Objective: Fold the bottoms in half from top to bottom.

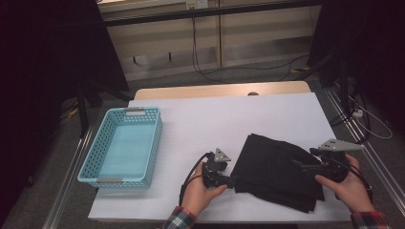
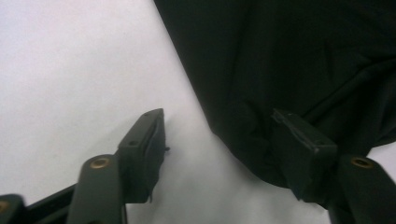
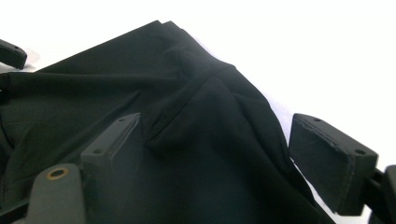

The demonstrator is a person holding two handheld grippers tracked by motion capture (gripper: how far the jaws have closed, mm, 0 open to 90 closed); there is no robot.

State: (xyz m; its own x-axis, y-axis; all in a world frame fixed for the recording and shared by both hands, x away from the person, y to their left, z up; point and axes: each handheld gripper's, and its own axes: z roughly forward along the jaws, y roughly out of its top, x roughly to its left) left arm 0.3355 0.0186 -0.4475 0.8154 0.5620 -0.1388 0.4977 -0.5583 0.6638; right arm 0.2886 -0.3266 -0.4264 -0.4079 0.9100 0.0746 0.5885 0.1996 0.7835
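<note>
Jaws of left gripper [image 1: 231, 182] stand apart, astride the black cloth's [image 1: 277, 171] left edge at its 9 o'clock; right gripper [image 1: 300, 166] jaws gape over the 3 o'clock edge (neither clamps yet). Cloth lies folded on the bench [image 1: 215, 119].

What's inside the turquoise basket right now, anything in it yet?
Nothing visible inside: the perforated turquoise plastic basket shows a bare floor in the high view. Its near wall hides a strip of floor just behind it. The folded black cloth lies outside, on the white table cover.
</note>
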